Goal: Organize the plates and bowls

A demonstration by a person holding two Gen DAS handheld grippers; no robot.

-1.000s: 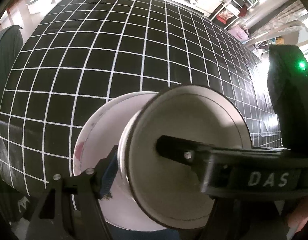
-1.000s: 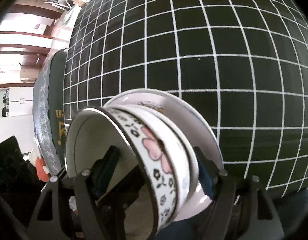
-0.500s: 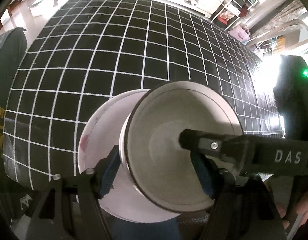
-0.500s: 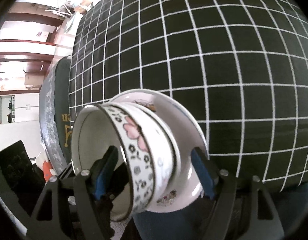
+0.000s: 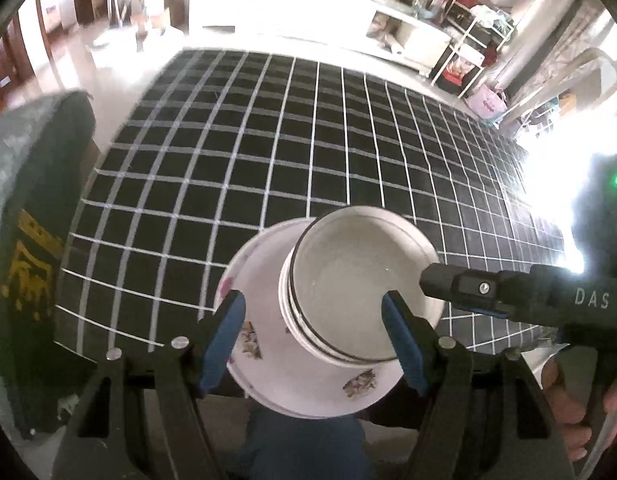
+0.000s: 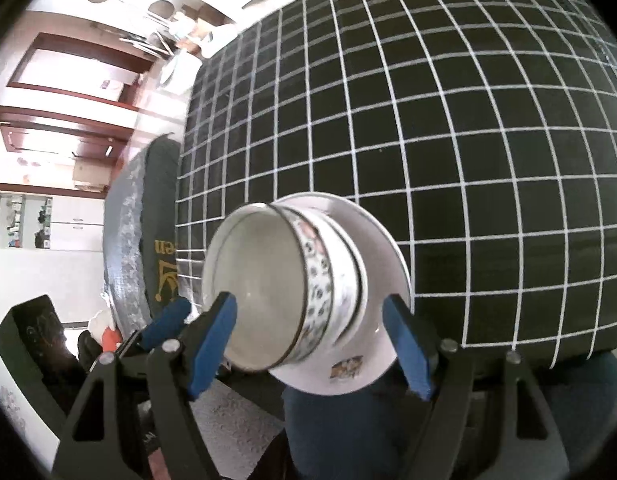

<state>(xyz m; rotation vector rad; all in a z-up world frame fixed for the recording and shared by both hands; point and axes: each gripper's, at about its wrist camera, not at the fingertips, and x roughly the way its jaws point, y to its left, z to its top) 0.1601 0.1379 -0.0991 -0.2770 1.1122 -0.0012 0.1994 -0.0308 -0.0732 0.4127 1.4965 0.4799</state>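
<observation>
Resting at the near edge of the desk (image 5: 268, 160), a stack of nested bowls (image 5: 360, 284) sits on a floral plate (image 5: 260, 344), the plate's near rim apparently overhanging the gridded black cloth. Left gripper (image 5: 314, 340) released, blue pads either side of the stack, nothing visibly pinched; right gripper (image 6: 310, 340) likewise spread and empty, straddling the same stack, its finger reaching across the bowls in the left view. Risk: a brush from either finger could tip the bowls or push the plate off the near edge, where a person's blue-clad legs (image 6: 332, 432) sit below. Open room: the whole cloth beyond the stack lies bare; a dark cushion (image 5: 32, 240) bounds the left side.
</observation>
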